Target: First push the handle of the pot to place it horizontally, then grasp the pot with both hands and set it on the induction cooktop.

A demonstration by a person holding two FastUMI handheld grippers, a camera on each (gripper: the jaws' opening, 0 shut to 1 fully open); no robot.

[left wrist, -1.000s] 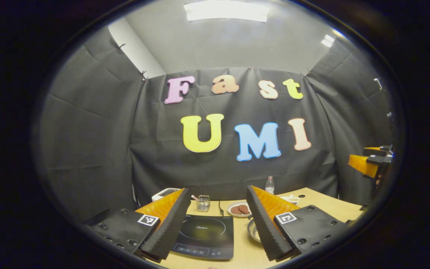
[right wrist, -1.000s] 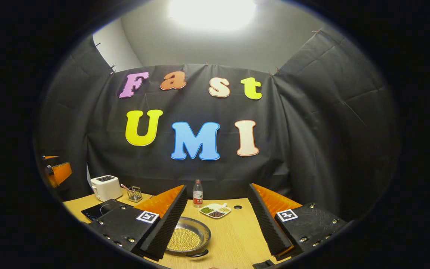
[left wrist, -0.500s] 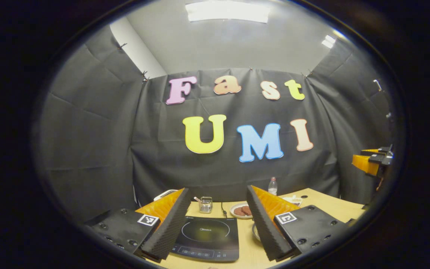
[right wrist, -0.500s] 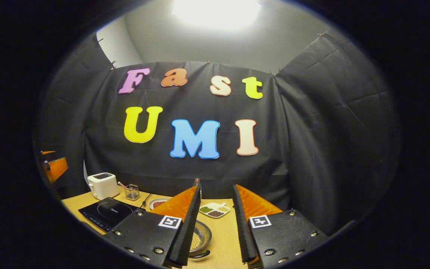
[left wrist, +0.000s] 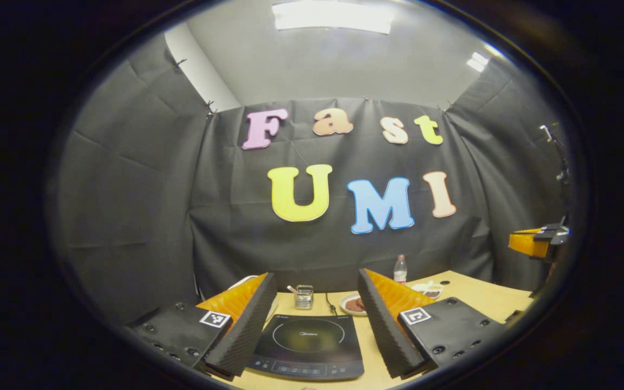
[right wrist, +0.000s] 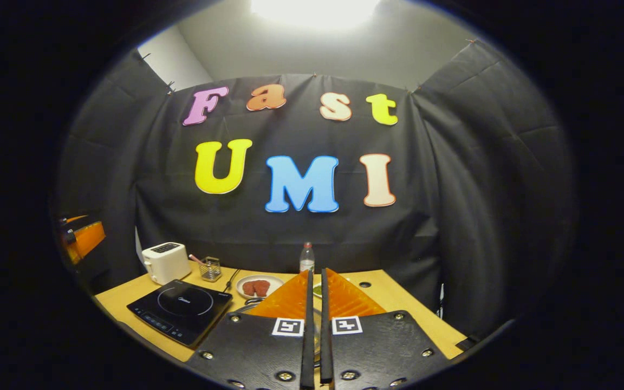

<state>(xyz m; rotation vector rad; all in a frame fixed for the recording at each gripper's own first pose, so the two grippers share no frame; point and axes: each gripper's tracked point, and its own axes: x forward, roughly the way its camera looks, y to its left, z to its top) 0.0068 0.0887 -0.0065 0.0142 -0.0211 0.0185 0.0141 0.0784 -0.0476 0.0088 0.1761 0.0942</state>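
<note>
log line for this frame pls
left gripper: open, above induction cooktop | right gripper: shut, empty | pot: mostly hidden behind right gripper, not on cooktop

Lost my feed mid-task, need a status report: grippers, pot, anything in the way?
Left gripper open above induction cooktop. Right gripper shut, nothing between fingers. Pot mostly hidden behind right gripper, not on cooktop. Cooktop surface bare.

A recording booth staged as a small kitchen is shown. Black cloth [right wrist: 453, 179] is hung as walls on three sides, pinned along the top below a plain grey ceiling with a bright light panel [left wrist: 331, 15]. On a wooden table [right wrist: 398, 303] kitchen items are laid out: an induction cooktop [right wrist: 182, 310], a white toaster [right wrist: 166, 262], a plate of food [right wrist: 259, 286], a water bottle [right wrist: 306, 259] and a wire utensil holder [right wrist: 210, 268].
</note>
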